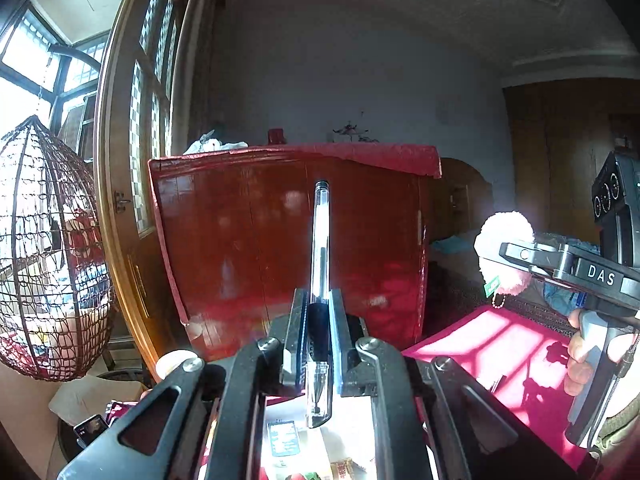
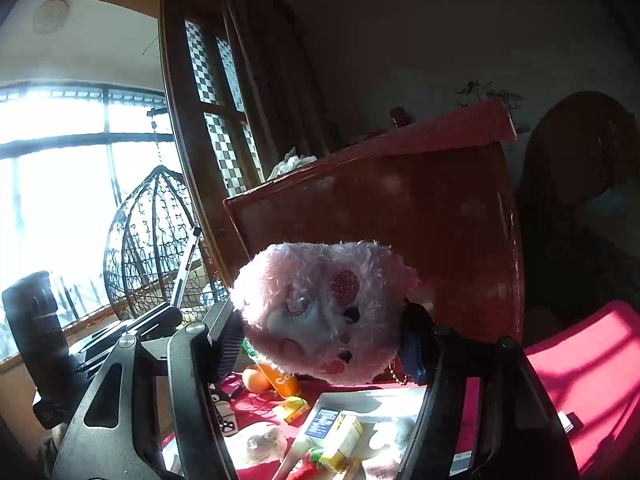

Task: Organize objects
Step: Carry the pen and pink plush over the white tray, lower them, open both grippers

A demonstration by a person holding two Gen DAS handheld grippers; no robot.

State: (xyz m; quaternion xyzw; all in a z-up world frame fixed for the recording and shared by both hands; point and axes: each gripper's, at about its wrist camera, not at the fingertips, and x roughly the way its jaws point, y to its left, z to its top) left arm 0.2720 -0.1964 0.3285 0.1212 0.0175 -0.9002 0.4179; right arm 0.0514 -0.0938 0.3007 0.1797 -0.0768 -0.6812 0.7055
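In the left wrist view my left gripper is shut on a clear pen. The pen stands up between the pads, its tip pointing back toward the camera. My right gripper is shut on a pink plush toy with an embroidered face, squeezed between the two fingers. The plush toy also shows at the right of the left wrist view, with a bead chain hanging under it. Both grippers are held above a white tray with several small packs in it, on a red tablecloth.
A tall red-brown cabinet stands just behind the table. An orange, an orange bottle and small packs lie on the cloth left of the tray. A wicker hanging chair and a wooden door frame are at the left.
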